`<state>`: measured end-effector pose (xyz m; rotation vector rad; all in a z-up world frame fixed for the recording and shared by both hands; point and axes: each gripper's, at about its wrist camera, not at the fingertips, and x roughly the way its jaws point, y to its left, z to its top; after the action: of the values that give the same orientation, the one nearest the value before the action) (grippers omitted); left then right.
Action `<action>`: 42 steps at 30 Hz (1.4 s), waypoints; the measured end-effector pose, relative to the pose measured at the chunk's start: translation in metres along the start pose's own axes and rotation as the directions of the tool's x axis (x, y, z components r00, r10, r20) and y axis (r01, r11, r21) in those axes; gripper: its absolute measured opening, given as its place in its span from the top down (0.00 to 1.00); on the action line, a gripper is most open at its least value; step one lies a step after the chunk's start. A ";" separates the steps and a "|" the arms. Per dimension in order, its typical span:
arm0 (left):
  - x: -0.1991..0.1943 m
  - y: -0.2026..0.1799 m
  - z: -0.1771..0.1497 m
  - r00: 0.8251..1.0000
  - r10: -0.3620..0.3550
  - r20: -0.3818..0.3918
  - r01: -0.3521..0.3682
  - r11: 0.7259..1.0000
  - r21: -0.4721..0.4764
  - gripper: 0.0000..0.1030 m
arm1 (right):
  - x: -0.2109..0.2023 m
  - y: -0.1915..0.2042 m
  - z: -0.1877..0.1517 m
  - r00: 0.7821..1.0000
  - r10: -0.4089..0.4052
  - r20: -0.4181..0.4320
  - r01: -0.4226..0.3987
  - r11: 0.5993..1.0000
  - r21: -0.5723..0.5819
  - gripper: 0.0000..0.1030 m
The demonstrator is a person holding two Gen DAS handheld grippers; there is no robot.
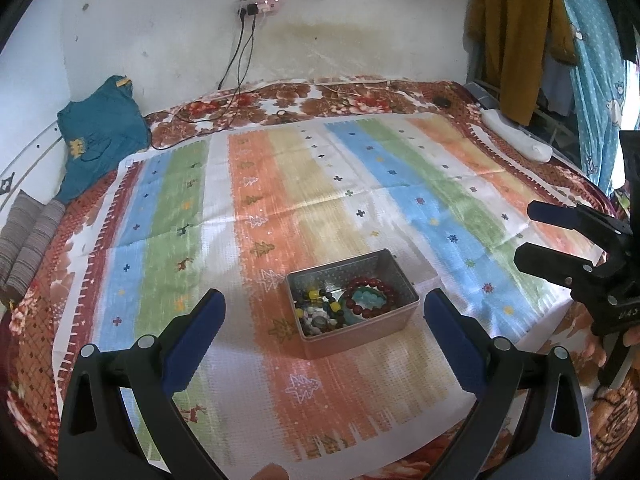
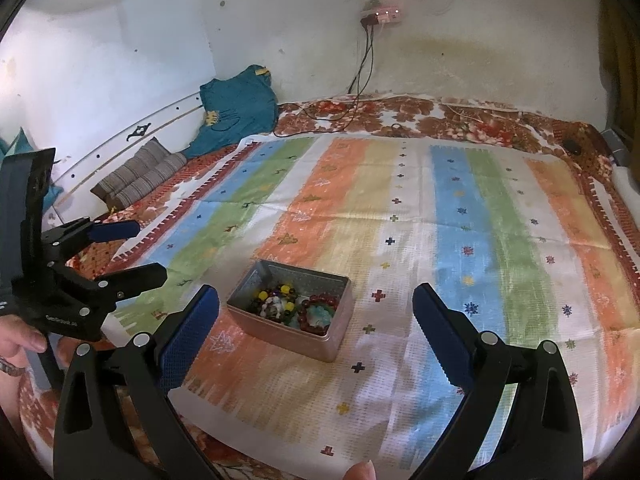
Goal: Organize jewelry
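An open metal tin (image 1: 352,304) sits near the front middle of a striped cloth (image 1: 280,184) spread on the bed. Inside it lie a dark red bead bracelet (image 1: 372,294), a turquoise piece and mixed beads (image 1: 316,312). Bare cloth surrounds the tin on all sides. The left hand-held gripper (image 1: 324,328) and right hand-held gripper (image 2: 316,320) both hover short of it, spread wide and holding nothing. No writing is readable. A stained white wall (image 1: 340,36) carries a power strip (image 1: 258,2).
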<state>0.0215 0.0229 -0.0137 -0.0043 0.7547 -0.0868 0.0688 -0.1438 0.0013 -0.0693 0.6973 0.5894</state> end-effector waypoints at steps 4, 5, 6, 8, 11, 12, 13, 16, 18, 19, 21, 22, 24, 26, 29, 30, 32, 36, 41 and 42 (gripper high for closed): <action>-0.003 0.001 -0.001 1.000 -0.010 0.011 0.010 1.000 -0.006 0.05 | -0.001 -0.001 0.000 1.000 -0.003 0.007 0.003 1.000 0.005 0.05; -0.003 0.002 -0.001 1.000 -0.016 0.012 0.016 1.000 -0.010 0.05 | -0.002 -0.001 0.000 1.000 -0.003 0.009 0.003 1.000 0.007 0.05; -0.003 0.001 -0.002 1.000 -0.020 0.011 0.020 1.000 -0.011 0.05 | -0.003 -0.002 0.000 1.000 -0.004 0.012 0.004 1.000 0.009 0.05; -0.003 0.002 -0.002 1.000 -0.026 0.011 0.026 1.000 -0.013 0.05 | -0.003 -0.002 0.000 1.000 -0.003 0.014 0.002 1.000 0.011 0.05; -0.004 -0.001 -0.002 1.000 -0.021 0.013 0.021 1.000 -0.001 0.05 | -0.003 -0.002 0.000 1.000 -0.004 0.011 0.004 1.000 0.006 0.05; -0.004 -0.003 -0.002 1.000 -0.016 0.014 0.016 1.000 0.004 0.05 | -0.003 -0.002 0.000 1.000 -0.006 0.011 0.005 1.000 0.004 0.05; -0.004 -0.004 -0.002 1.000 -0.012 0.015 0.012 1.000 0.009 0.05 | -0.003 -0.002 0.000 1.000 -0.007 0.011 0.007 1.000 0.004 0.05; -0.004 -0.005 -0.003 1.000 -0.009 0.018 0.009 1.000 0.017 0.05 | -0.004 -0.002 0.000 1.000 -0.006 0.011 0.006 1.000 0.004 0.05; -0.004 -0.005 -0.003 1.000 -0.008 0.018 0.008 1.000 0.014 0.05 | -0.004 -0.001 0.000 1.000 -0.004 0.011 0.004 1.000 0.004 0.05; -0.004 -0.005 -0.003 1.000 -0.009 0.019 0.009 1.000 0.011 0.05 | -0.005 -0.001 0.000 1.000 -0.005 0.011 0.005 1.000 0.002 0.05; -0.005 -0.004 -0.002 1.000 -0.013 0.022 0.013 1.000 0.000 0.05 | -0.004 -0.001 0.000 1.000 -0.004 0.010 0.004 1.000 0.001 0.05; -0.006 -0.002 -0.002 1.000 -0.017 0.023 0.017 1.000 -0.007 0.05 | -0.004 -0.001 0.000 1.000 -0.003 0.010 0.002 1.000 0.001 0.05; -0.007 0.001 -0.002 0.999 -0.040 0.028 0.041 0.999 -0.022 0.05 | -0.004 0.000 0.000 1.000 -0.003 0.012 0.003 1.000 0.003 0.05; -0.007 0.002 -0.002 0.998 -0.051 0.032 0.052 0.998 -0.028 0.05 | -0.006 0.000 0.000 1.000 0.001 0.017 -0.001 1.000 -0.001 0.05; -0.008 0.001 -0.002 0.998 -0.041 0.037 0.042 0.999 -0.022 0.05 | -0.007 0.002 -0.001 1.000 0.003 0.023 -0.003 1.000 -0.002 0.05; -0.009 0.000 -0.002 0.998 -0.041 0.041 0.042 0.999 -0.018 0.05 | -0.007 0.002 -0.001 1.000 0.004 0.025 -0.004 1.000 -0.002 0.05; -0.011 -0.001 -0.003 0.998 -0.043 0.047 0.044 0.999 -0.013 0.05 | -0.008 0.002 -0.001 1.000 0.004 0.030 -0.004 1.000 -0.001 0.05; -0.013 -0.003 -0.003 0.998 -0.042 0.054 0.042 0.999 -0.007 0.05 | -0.008 0.003 -0.001 1.000 0.005 0.030 -0.004 1.000 -0.006 0.05; -0.016 -0.004 -0.003 0.997 -0.033 0.066 0.033 0.999 0.004 0.05 | -0.009 0.004 -0.002 1.000 0.003 0.030 -0.002 1.000 -0.018 0.05; -0.016 -0.004 -0.003 0.997 -0.032 0.067 0.032 0.999 0.005 0.05 | -0.009 0.005 -0.002 1.000 0.003 0.030 -0.003 1.000 -0.020 0.05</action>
<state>0.0074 0.0198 -0.0043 -0.0156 0.6870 -0.1182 0.0598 -0.1443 0.0059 -0.0779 0.6628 0.5991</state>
